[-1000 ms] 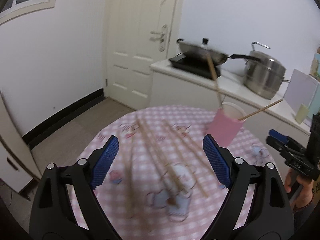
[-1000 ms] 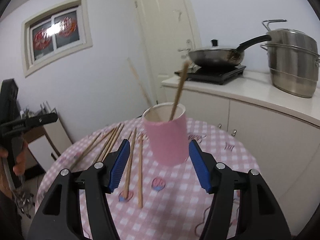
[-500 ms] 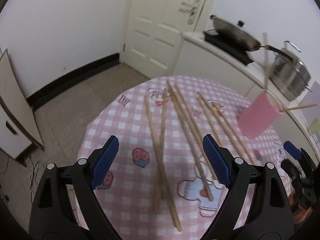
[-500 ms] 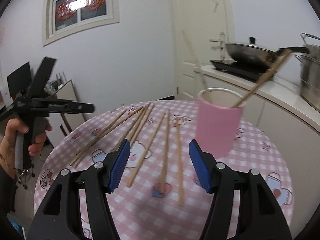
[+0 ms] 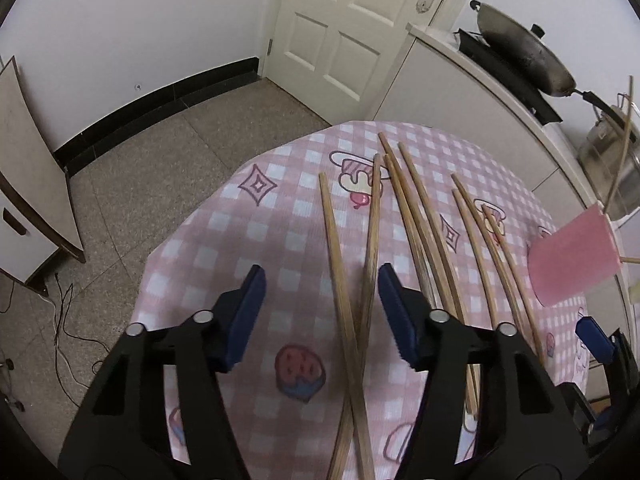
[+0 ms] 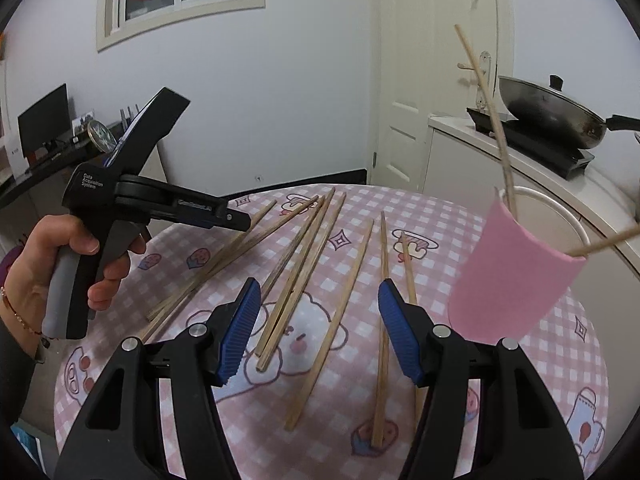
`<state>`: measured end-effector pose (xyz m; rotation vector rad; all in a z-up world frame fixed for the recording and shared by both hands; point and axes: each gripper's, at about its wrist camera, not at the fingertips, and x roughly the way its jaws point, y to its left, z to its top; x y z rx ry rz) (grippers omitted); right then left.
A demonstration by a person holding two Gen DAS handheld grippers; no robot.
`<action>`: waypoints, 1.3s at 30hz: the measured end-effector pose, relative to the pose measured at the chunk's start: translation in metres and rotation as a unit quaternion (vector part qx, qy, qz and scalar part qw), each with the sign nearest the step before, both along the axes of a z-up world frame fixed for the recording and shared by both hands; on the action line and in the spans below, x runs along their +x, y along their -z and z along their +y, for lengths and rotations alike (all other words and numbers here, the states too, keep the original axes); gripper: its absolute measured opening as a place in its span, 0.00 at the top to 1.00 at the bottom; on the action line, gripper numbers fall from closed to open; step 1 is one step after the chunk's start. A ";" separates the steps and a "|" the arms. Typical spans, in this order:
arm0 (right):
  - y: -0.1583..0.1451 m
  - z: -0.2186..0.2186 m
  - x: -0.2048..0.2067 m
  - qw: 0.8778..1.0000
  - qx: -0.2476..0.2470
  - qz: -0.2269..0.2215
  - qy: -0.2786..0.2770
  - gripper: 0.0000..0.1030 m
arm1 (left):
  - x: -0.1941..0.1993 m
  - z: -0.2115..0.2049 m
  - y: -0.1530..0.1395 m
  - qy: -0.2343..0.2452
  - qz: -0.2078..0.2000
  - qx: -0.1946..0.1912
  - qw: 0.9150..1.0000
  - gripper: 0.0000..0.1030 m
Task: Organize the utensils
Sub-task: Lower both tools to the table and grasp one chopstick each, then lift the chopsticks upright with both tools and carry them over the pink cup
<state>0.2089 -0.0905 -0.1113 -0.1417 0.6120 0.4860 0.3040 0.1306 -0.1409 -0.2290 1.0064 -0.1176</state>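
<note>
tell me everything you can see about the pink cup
The pink cup is a tall cylinder with a matte pink outer wall, a white rim and a white inside. It stands on the pink checked tablecloth near the table's edge on the counter side. Two wooden chopsticks stick out of it, leaning apart. No gripper touches it.

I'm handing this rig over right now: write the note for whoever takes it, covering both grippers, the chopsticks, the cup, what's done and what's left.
Left gripper: jaws closing over two crossed chopsticks on the table; pads not yet touching them.
Right gripper: jaws part open, holding nothing, above the spread of loose chopsticks.
Pink cup: appears to stand at the table's right edge, two chopsticks already in it.
Done: those two placed.
Left: about ten chopsticks lie on the checked tablecloth; grasp the crossed pair next, then carry the rest to the cup.
</note>
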 end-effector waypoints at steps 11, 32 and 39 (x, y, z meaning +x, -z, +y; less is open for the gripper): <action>0.001 0.015 0.020 1.000 -0.015 0.021 0.006 0.44 | 0.017 0.002 0.006 -0.019 0.014 0.012 1.000 0.82; 0.027 0.099 0.130 0.978 -0.011 0.208 0.014 0.71 | -0.022 0.032 -0.047 -0.027 -0.073 -0.051 0.996 0.94; 0.031 0.116 0.151 0.969 -0.050 0.239 0.029 0.71 | -0.031 0.031 -0.063 -0.020 -0.096 -0.061 0.993 0.94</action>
